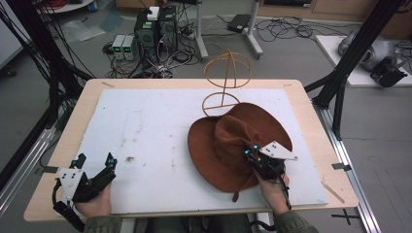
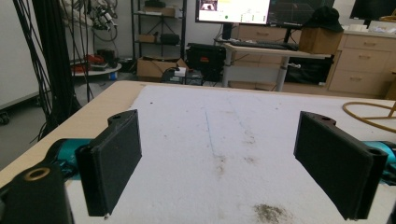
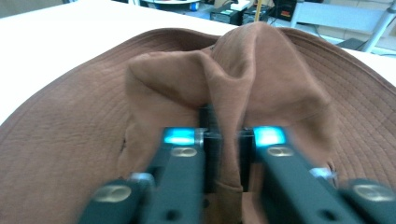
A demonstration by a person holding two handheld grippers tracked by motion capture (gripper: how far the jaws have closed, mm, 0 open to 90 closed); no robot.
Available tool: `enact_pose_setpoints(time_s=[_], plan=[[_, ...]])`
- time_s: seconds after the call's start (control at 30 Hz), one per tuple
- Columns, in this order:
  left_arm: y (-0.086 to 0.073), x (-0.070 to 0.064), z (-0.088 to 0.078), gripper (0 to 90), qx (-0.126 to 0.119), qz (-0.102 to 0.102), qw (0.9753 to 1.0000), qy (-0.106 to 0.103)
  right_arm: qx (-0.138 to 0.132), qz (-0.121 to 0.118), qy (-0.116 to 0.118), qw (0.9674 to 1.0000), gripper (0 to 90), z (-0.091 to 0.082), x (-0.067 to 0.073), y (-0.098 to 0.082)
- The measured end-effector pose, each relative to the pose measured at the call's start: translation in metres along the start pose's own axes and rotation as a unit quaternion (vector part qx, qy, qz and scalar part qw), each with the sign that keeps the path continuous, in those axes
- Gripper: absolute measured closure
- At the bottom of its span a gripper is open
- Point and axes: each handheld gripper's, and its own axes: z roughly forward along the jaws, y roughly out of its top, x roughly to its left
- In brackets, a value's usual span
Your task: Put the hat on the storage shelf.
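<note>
A brown wide-brimmed fabric hat (image 1: 233, 141) lies on the white board (image 1: 145, 131), right of centre. My right gripper (image 1: 252, 156) sits at the hat's near side, shut on a pinched fold of its crown. In the right gripper view the jaws clamp that ridge of brown cloth (image 3: 227, 140), and the hat (image 3: 93, 130) spreads out around them. At the table's near left corner my left gripper (image 1: 99, 170) rests open, with nothing between its black pads (image 2: 114, 163). A wire hat stand (image 1: 226, 77) rises just behind the hat.
The wooden table's edge (image 1: 311, 104) frames the white board. Black frame posts (image 1: 350, 63) stand at the right, and computers with cables (image 1: 155, 31) sit on the floor behind. A dirty smudge (image 1: 129, 158) marks the board near my left gripper.
</note>
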Motion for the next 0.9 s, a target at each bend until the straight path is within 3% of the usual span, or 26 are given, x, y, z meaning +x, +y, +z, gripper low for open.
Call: enact_pose_setpoints(time_s=[0.07,0.17,0.37,0.57,0.77,0.9], plan=[[0.000,-0.001,0.001,15.3,0.000,0.000,1.0000,-0.001,-0.007,-0.016,-0.007,0.9998,88.9,-0.002,0.001,0.000],[0.000,-0.001,0.001,15.3,0.000,0.000,1.0000,-0.002,-0.014,-0.019,-0.006,0.9997,89.1,-0.005,0.001,0.000],[0.001,-0.001,0.001,15.3,-0.002,0.000,1.0000,-0.003,-0.020,-0.002,0.001,0.9998,89.1,-0.007,0.000,-0.001],[0.001,0.001,0.000,15.3,-0.003,-0.005,1.0000,0.000,-0.045,0.008,-0.009,0.9989,89.1,-0.011,-0.001,-0.002],[0.001,0.003,0.000,15.3,-0.005,-0.010,0.9999,0.003,-0.090,0.010,-0.033,0.9953,89.0,-0.025,0.002,0.001],[0.001,0.004,-0.001,15.3,-0.006,-0.014,0.9999,0.004,-0.106,0.007,-0.049,0.9932,89.0,-0.030,0.003,0.003]])
